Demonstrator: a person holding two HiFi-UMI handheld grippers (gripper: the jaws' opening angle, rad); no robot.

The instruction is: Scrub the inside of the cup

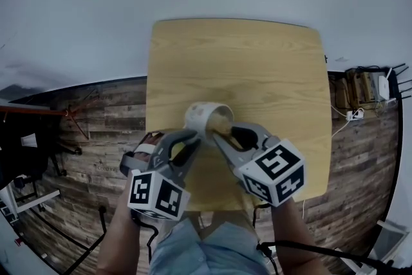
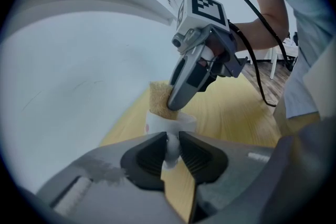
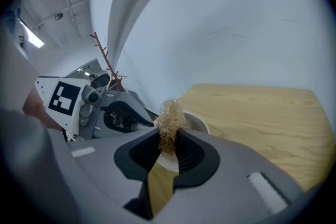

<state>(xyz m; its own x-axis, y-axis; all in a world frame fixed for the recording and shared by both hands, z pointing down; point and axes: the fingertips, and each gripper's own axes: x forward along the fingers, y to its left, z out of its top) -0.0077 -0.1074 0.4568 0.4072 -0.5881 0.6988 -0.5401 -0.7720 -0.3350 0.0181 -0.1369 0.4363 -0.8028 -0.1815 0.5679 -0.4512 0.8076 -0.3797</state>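
Entry: white cup [image 1: 201,114], centre of the head view, over the lower half of the wooden table [image 1: 257,55], with both of your grippers closed on things

Detail: your left gripper [image 2: 172,134], at the lower centre of the left gripper view, has its jaws clamped on the cup's white handle [image 2: 171,149]; your right gripper [image 3: 169,132], at the lower centre of the right gripper view, pinches a tan fibrous scrubber [image 3: 170,113] between its pads; the scrubber sits at the cup's open mouth, its tuft standing above the rim in the left gripper view; in the head view the two grippers meet at the cup from lower left and lower right; whether the cup's base rests on the table you cannot tell
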